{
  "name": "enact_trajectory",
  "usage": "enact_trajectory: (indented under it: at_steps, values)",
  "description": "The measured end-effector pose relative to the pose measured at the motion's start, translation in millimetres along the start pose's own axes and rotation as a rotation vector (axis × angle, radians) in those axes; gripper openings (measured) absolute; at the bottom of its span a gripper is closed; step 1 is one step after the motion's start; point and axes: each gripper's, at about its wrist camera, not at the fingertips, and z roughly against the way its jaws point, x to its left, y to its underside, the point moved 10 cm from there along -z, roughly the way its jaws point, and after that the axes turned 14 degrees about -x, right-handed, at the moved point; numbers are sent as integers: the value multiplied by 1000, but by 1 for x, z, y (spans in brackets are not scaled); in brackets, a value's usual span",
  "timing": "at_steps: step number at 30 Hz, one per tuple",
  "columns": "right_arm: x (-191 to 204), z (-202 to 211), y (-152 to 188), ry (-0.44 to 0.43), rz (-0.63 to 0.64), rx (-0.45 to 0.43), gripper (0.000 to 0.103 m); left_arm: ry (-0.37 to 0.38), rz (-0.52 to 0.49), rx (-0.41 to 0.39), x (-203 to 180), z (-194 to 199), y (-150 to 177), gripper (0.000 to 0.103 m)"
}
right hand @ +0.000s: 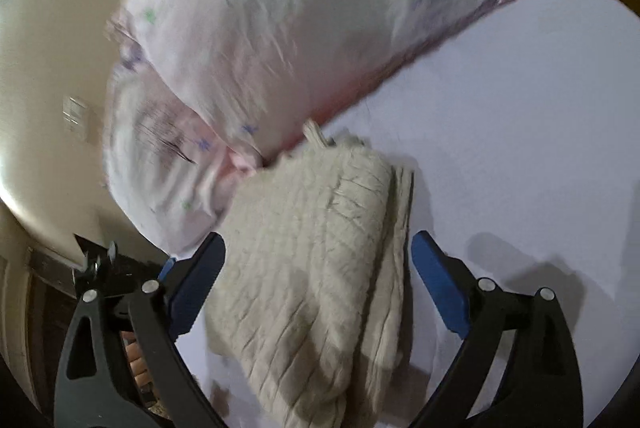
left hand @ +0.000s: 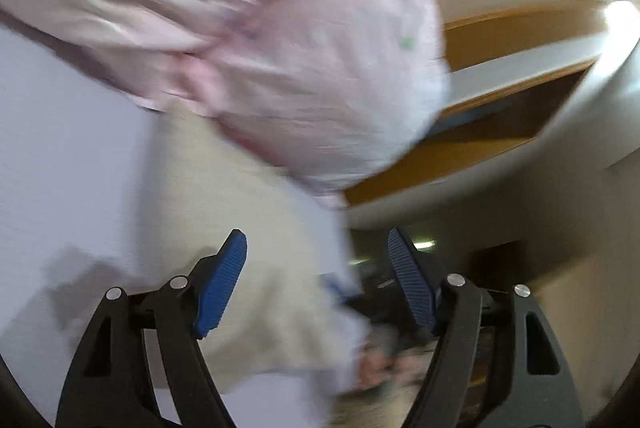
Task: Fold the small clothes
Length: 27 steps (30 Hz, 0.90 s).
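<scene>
1. Two garments lie on the pale lavender table (right hand: 520, 108): a folded beige knitted garment (right hand: 312, 248) and, touching its far edge, a blurred pink printed cloth (right hand: 280, 28).
2. Left gripper (left hand: 318, 268) — jaws spread wide, holding nothing.
3. Right gripper (right hand: 316, 268) — equally wide, empty, straddling the beige knit.

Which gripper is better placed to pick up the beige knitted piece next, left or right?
Right, probably. The right gripper is open with the beige knitted garment lying between its fingers. The left gripper is open too, but points at the table's edge, the beige piece off to one side. The pink garment lies beyond.
</scene>
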Motion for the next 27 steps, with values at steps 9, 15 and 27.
enact_trajectory:
  at_steps: [9, 15, 27]
  values:
    - [-13, -35, 8, 42, 10, 69, 44, -182, -127, 74, 45, 3, 26, 73]
    - [21, -43, -45, 80, 240, -108, 13, -215, -181, 94, 45, -19, 36, 73]
    - [-21, -37, 3, 81, 73, 143, 79, -222, -113, 154, 57, -41, 52, 79]
